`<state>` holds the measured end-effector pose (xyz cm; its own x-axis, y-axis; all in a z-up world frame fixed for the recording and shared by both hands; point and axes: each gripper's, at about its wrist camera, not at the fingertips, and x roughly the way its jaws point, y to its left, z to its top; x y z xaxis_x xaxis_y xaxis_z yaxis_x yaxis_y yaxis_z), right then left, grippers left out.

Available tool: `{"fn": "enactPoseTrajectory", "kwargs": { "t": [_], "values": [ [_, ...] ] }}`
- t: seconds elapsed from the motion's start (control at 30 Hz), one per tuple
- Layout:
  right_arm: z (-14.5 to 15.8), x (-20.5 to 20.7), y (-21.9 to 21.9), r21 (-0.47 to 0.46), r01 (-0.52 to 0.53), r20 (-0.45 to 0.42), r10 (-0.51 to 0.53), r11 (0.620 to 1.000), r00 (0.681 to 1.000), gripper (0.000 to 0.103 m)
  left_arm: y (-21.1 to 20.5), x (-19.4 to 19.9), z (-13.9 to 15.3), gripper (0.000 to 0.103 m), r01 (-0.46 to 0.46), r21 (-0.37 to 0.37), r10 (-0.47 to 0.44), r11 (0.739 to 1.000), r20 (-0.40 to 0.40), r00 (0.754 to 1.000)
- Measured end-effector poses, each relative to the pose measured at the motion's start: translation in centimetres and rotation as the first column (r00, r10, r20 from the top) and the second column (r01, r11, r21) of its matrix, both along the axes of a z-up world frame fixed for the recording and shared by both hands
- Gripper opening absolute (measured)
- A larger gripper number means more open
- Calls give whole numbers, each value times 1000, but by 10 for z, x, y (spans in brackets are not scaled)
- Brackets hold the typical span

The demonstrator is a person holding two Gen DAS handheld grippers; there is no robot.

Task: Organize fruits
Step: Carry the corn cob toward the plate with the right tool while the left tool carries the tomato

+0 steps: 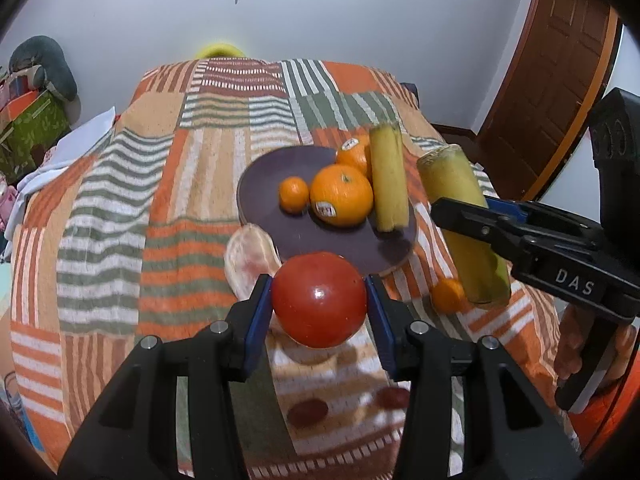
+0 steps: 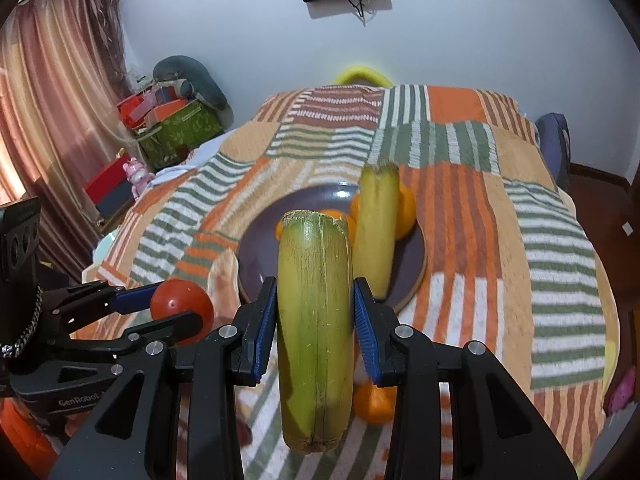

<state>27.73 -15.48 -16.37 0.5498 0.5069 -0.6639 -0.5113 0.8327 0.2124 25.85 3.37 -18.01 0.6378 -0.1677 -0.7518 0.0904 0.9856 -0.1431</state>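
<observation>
Near the dark plate (image 1: 280, 168) lie a pale peeled piece (image 1: 248, 258) and small orange (image 1: 446, 296); left gripper (image 1: 319, 300) clamps glossy red tomato (image 1: 319, 300); right gripper (image 2: 315, 320) clamps yellow-green stalk (image 2: 315, 332).

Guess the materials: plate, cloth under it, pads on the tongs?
Plate: looks like glazed ceramic, dark purple-brown, with a pale bare edge and a light reflection in the right wrist view. Cloth: woven, towel-like fabric with a fuzzy striped surface. Pads on the left tongs: blue, matte, ribbed, probably rubber or soft plastic; I can't tell which.
</observation>
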Motion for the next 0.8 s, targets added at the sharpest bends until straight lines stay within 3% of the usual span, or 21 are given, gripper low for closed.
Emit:
{"fn": "enactPoseTrajectory", "kwargs": {
  "t": [0.43,0.8],
  "values": [
    [1,37,23,-8,-3,27,3,1000,1000,34,9,52,-2,46,15,-21,-14,1000,19,1000],
    [-15,51,33,-23,-22,-14,21,1000,1000,34,8,77,-25,46,27,-19,-28,999,-21,999]
  ]
}}
